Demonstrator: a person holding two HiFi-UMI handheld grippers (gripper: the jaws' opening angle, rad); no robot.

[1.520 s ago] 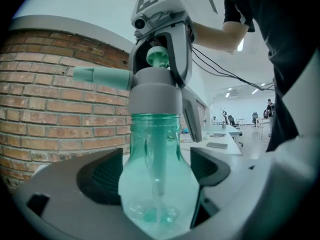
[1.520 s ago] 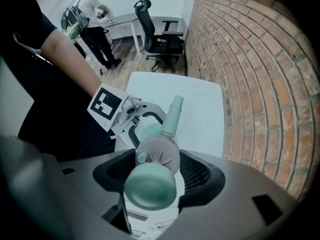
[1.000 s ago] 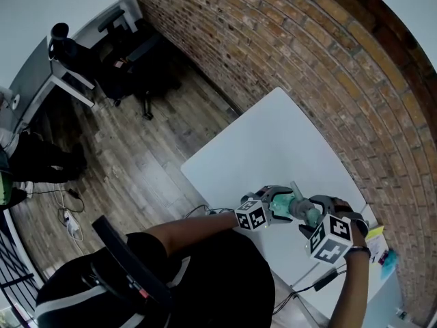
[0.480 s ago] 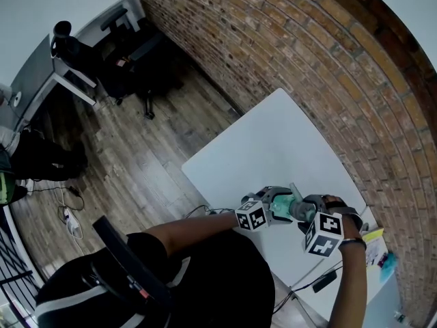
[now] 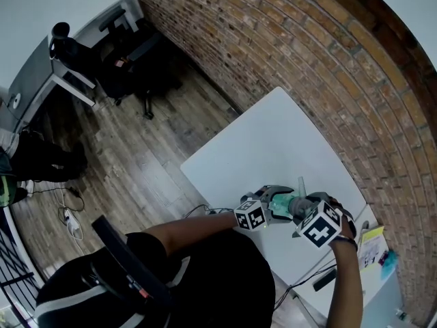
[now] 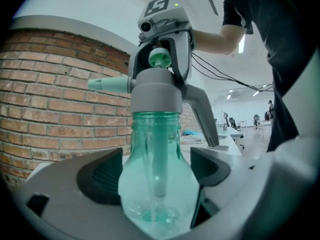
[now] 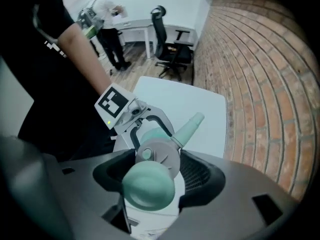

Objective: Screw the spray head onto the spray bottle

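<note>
A clear teal spray bottle (image 6: 155, 149) stands upright between the jaws of my left gripper (image 6: 155, 176), whose pads press on its round body from both sides. The grey spray head (image 6: 157, 91) sits on the bottle's neck, its teal nozzle (image 6: 107, 84) pointing sideways. From above, my right gripper (image 7: 155, 174) points down over the head (image 7: 161, 154) with its pads closed against it; the teal pump knob (image 7: 148, 184) pokes up between the jaws. In the head view both grippers, left (image 5: 280, 207) and right (image 5: 305, 212), meet over the white table (image 5: 273, 142) near its front edge.
A brick wall (image 5: 328, 67) runs along the table's far side. Papers and small items (image 5: 374, 246) lie at the right end, a cable (image 5: 322, 279) hangs off the front. Office chairs (image 5: 130, 53) and a desk stand across the wooden floor. A person (image 7: 102, 9) stands far off.
My right gripper has rolled about its downward line and sunk slightly; its marker cube moved left towards the bottle. The nozzle has swung round with it. The left gripper and bottle stayed still.
</note>
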